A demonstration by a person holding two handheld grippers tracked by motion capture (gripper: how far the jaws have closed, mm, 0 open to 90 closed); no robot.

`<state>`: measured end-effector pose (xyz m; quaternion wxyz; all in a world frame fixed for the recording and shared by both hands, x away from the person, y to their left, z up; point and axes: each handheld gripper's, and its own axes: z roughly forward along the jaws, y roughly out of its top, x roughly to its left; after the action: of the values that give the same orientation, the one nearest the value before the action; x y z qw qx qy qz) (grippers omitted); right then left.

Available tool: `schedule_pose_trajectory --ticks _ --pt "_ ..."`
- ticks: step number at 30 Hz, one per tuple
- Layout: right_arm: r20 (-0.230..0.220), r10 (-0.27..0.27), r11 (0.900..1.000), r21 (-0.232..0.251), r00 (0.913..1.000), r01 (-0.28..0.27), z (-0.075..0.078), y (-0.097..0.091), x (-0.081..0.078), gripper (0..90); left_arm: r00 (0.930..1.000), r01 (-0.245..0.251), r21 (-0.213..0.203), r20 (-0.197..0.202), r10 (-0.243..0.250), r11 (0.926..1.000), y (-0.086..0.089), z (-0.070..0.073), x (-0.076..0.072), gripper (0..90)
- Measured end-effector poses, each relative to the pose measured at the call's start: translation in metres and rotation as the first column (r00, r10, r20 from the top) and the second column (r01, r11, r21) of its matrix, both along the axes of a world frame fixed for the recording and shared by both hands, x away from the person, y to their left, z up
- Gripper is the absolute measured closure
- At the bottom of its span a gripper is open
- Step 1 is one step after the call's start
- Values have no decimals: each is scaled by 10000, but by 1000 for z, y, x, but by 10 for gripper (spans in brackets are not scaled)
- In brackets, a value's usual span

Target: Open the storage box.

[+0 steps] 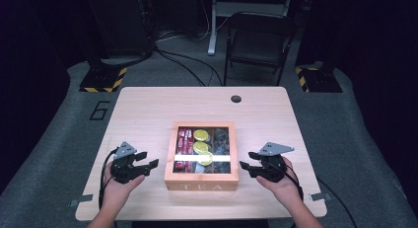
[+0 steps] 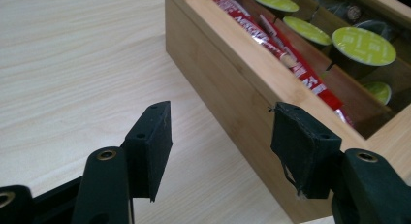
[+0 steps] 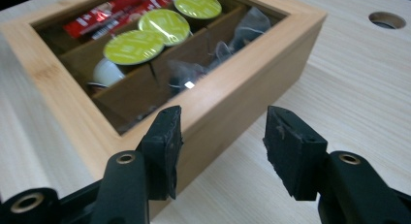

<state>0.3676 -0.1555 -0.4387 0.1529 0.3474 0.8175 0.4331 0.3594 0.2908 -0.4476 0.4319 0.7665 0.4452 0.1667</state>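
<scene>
A wooden tea box (image 1: 201,184) with a clear lid stands in the middle of the table, "TEA" on its front. Inside lie red sachets (image 1: 185,141), green-topped capsules (image 1: 201,147) and dark tea bags (image 1: 221,141). My left gripper (image 1: 150,160) hovers just left of the box, open, jaws pointing at its left wall (image 2: 228,93). My right gripper (image 1: 245,161) hovers just right of the box, open, jaws aimed at the near right corner (image 3: 232,107). Nothing sits between either pair of jaws. The capsules (image 3: 133,45) and sachets (image 2: 281,49) show through the lid.
The light wooden table (image 1: 148,109) has a round cable hole (image 1: 236,98) at the back. A dark folding chair (image 1: 256,40) stands behind the table. Bare tabletop lies left, right and behind the box.
</scene>
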Motion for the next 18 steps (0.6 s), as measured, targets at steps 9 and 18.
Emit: schedule_pose_trajectory --ticks 9,18 --pt "-49 353 9988 333 9994 -351 18 8 -17 482 9999 148 0 -61 -148 9999 -9 11 -10 408" --pt "170 402 9982 434 9990 -409 13 14 -30 474 9985 551 -269 92 -549 9981 -16 7 -25 394"
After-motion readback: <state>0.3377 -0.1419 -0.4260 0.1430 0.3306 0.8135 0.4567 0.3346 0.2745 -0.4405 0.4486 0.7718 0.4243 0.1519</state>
